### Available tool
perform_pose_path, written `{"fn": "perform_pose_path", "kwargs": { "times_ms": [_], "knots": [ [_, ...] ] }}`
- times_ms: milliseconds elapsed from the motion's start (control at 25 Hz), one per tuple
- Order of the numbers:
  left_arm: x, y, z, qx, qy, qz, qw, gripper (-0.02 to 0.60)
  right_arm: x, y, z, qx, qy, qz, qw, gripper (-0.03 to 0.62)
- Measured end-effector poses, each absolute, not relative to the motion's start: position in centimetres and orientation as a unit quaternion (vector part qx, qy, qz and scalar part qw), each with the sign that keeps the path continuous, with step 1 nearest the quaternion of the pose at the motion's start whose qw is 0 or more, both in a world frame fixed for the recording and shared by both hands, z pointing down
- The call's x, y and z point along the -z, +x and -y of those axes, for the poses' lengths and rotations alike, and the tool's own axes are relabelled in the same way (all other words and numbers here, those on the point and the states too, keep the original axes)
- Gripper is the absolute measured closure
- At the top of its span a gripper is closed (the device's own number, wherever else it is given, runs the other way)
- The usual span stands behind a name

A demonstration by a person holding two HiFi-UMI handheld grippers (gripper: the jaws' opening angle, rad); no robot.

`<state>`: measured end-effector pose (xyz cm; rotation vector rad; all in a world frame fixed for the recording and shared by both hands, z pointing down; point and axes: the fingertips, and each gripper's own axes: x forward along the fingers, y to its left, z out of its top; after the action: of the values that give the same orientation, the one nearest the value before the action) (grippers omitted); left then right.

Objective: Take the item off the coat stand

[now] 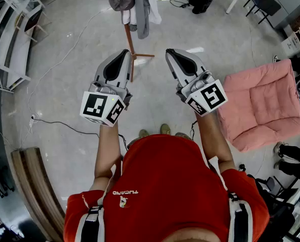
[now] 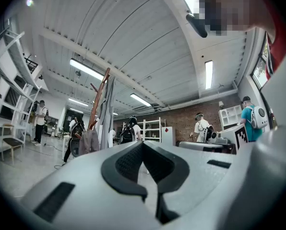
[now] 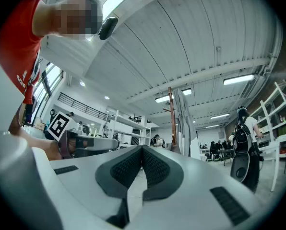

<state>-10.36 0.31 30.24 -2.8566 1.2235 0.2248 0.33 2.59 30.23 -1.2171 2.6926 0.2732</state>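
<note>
A wooden coat stand (image 1: pixel 129 38) stands on the floor ahead of me, with grey and white garments (image 1: pixel 135 4) hanging from its top. My left gripper (image 1: pixel 124 53) and right gripper (image 1: pixel 169 53) are held side by side in the air in front of it, short of the stand and touching nothing. Both are shut with nothing between the pads. In the left gripper view the stand (image 2: pixel 99 99) and its hanging clothes (image 2: pixel 106 116) rise beyond the shut left gripper (image 2: pixel 143 145). In the right gripper view the stand (image 3: pixel 172 116) shows behind the shut right gripper (image 3: pixel 142 150).
A pink cushioned seat (image 1: pixel 263 105) lies on the floor at the right. White shelving (image 1: pixel 9 34) lines the left side, with a wooden bench (image 1: pixel 34 190) at the lower left. A cable (image 1: pixel 64 126) runs across the floor. A person with a backpack (image 3: pixel 243 143) stands nearby.
</note>
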Motion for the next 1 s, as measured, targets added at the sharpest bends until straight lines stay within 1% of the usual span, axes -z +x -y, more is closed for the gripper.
{"fn": "perform_pose_path", "kwargs": {
  "times_ms": [320,880,1000],
  "knots": [
    [-30.6,-10.9,0.0,-0.075,-0.918,-0.39,0.011,0.572,-30.5,-0.4,-2.5,-0.09,-0.41,-0.903,0.089,0.571],
    [-30.1,-15.1,4.0,-0.095,-0.908,-0.408,0.007,0.566,-31.7,-3.9,-0.8,-0.08,-0.421,-0.9,0.079,0.569],
    [-30.0,-15.2,5.7,-0.092,-0.906,-0.413,0.008,0.523,-31.7,-4.1,0.5,-0.079,-0.421,-0.9,0.08,0.569]
  ]
}}
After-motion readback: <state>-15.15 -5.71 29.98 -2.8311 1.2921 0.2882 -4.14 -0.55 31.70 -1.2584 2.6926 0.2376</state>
